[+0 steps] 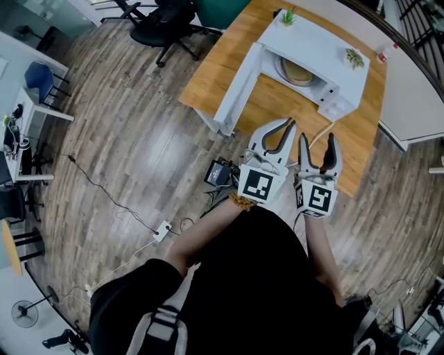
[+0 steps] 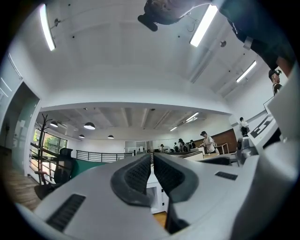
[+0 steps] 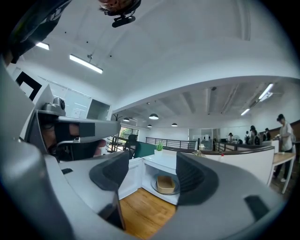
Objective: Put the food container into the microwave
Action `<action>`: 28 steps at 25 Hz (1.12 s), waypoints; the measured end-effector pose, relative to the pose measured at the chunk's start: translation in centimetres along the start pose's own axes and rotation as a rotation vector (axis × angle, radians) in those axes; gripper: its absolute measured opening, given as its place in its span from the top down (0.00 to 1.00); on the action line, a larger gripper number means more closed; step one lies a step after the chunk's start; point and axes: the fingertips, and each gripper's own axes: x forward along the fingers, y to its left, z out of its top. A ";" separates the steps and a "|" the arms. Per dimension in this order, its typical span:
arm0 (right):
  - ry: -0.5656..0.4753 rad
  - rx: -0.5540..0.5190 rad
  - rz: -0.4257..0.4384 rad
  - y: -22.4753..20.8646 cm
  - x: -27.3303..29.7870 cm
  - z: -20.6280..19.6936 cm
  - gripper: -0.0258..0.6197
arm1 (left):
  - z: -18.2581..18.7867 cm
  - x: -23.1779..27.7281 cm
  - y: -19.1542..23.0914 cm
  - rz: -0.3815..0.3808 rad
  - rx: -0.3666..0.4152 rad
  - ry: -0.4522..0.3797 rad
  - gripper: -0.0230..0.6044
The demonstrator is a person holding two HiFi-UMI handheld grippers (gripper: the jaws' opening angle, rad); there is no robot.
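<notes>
A white microwave stands on a wooden table, its door swung open to the left. A tan food container sits inside on the turntable; the right gripper view shows the container in the cavity, well ahead of the jaws. Both grippers hover near the table's front edge, apart from the microwave. My left gripper is shut with nothing in it, its pads almost touching in the left gripper view. My right gripper is open and empty.
Two small plants stand on top of the microwave. A black office chair is beyond the table. Cables and a power strip lie on the wood floor, with a dark box by the table. A white counter lies to the right.
</notes>
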 end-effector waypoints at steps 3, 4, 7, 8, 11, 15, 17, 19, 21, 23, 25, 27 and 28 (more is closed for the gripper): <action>-0.010 -0.004 -0.001 0.1 -0.4 0.3 0.49 | -0.1 0.0 -0.3 0.001 0.002 -0.001 0.90; -0.012 -0.006 -0.003 0.1 -0.5 0.3 0.51 | -0.2 0.0 -0.3 0.000 0.005 0.000 0.90; -0.015 -0.008 -0.011 0.2 -0.7 0.5 0.53 | -0.3 -0.1 -0.4 -0.001 0.008 0.002 0.90; -0.018 -0.009 -0.012 0.2 -0.8 0.6 0.53 | -0.3 -0.1 -0.4 -0.002 0.006 0.001 0.90; -0.036 -0.014 -0.003 0.4 -0.9 0.8 0.56 | -0.2 -0.1 -0.8 -0.015 0.010 0.002 0.90; -0.047 -0.008 -0.017 0.3 -1.2 1.1 0.59 | -0.3 -0.1 -1.6 -0.049 0.023 0.008 0.90; -0.050 0.008 -0.041 0.1 -1.5 1.3 0.61 | -0.2 -0.2 -1.9 -0.060 0.025 0.003 0.90; -0.062 0.021 -0.061 -0.2 -1.8 1.2 0.62 | -0.2 -0.3 -2.1 -0.064 0.023 0.000 0.90; -0.068 0.026 -0.075 -0.4 -2.0 1.0 0.63 | -0.4 -0.3 -2.5 -0.071 0.020 0.000 0.90; -0.067 0.024 -0.081 -0.5 -2.5 0.9 0.64 | -0.6 -0.5 -2.9 -0.081 0.018 0.004 0.90; -0.063 0.017 -0.082 -0.4 -2.8 0.8 0.64 | -0.6 -0.7 -3.1 -0.087 0.017 0.006 0.90; -0.059 0.015 -0.084 -0.5 -3.0 0.7 0.65 | -0.6 -0.8 -3.2 -0.088 0.017 0.007 0.90; -0.058 0.016 -0.088 -0.5 -3.0 0.7 0.65 | -0.6 -0.9 -3.2 -0.087 0.017 0.007 0.90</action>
